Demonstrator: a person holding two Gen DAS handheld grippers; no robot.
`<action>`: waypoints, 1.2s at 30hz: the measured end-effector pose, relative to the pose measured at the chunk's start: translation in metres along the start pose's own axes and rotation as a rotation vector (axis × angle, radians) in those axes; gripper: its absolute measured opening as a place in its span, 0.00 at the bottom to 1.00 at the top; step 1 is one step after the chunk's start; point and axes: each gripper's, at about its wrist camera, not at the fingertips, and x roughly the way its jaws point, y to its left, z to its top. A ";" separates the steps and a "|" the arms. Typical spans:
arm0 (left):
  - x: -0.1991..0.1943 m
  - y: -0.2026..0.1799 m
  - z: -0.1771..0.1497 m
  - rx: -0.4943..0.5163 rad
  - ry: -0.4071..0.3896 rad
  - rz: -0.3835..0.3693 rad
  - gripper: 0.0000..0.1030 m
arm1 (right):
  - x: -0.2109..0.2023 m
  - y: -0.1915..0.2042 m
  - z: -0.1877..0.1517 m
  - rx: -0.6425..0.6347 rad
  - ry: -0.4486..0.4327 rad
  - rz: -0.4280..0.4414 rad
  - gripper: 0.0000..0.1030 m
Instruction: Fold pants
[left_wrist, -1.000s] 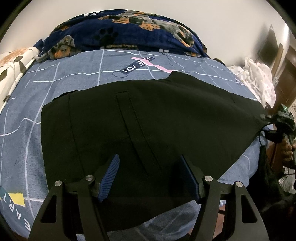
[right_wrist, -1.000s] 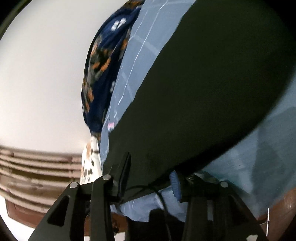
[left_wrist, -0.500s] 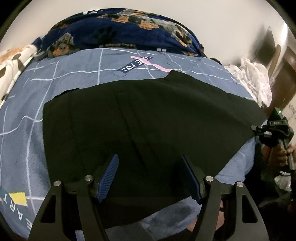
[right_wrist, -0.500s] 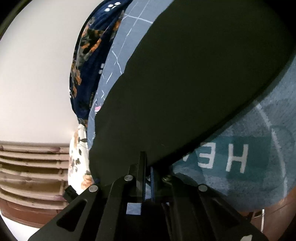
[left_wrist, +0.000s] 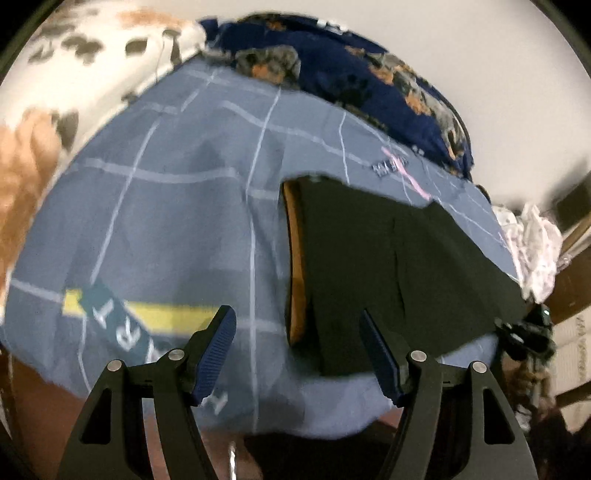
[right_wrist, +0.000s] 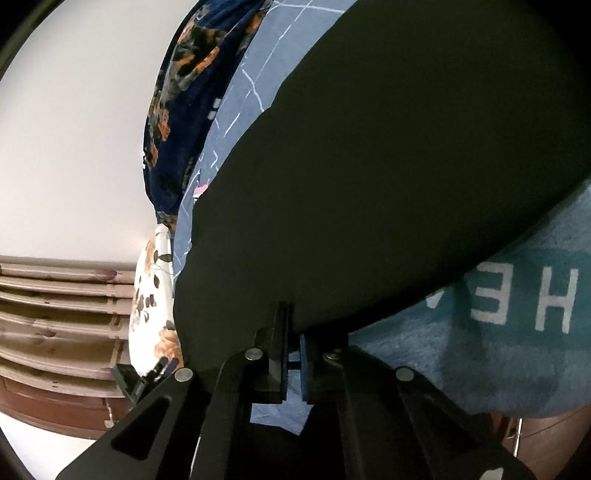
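Note:
Black pants (left_wrist: 388, 266) lie flat on a blue checked bedsheet (left_wrist: 166, 229). An orange inner lining (left_wrist: 295, 258) shows at their left end. My left gripper (left_wrist: 297, 321) hovers open over that end near the bed's front edge, its blue pads (left_wrist: 218, 347) apart with nothing between them. In the right wrist view the pants (right_wrist: 388, 166) fill most of the frame. My right gripper (right_wrist: 294, 334) is shut on their near edge. The same gripper (left_wrist: 524, 332) shows in the left wrist view at the pants' far right corner.
A dark blue dog-print blanket (left_wrist: 351, 85) is bunched along the far side of the bed. A white floral cloth (left_wrist: 74, 74) lies at the left and white clothes (left_wrist: 532, 243) at the right. Brown wooden furniture (right_wrist: 55, 314) stands beyond the bed's end.
My left gripper has swung left along the pants to the end with the orange lining. The right gripper's jaws have shut on the pants' edge.

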 end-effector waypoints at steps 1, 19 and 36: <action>0.001 0.001 -0.004 -0.010 0.020 -0.028 0.67 | 0.000 0.000 0.000 0.001 0.000 0.003 0.03; 0.014 -0.030 -0.011 -0.030 0.060 -0.023 0.13 | 0.001 -0.008 -0.001 0.079 0.002 0.047 0.02; 0.028 -0.011 -0.011 -0.029 0.014 0.097 0.07 | 0.012 0.001 0.000 0.045 0.024 0.074 0.09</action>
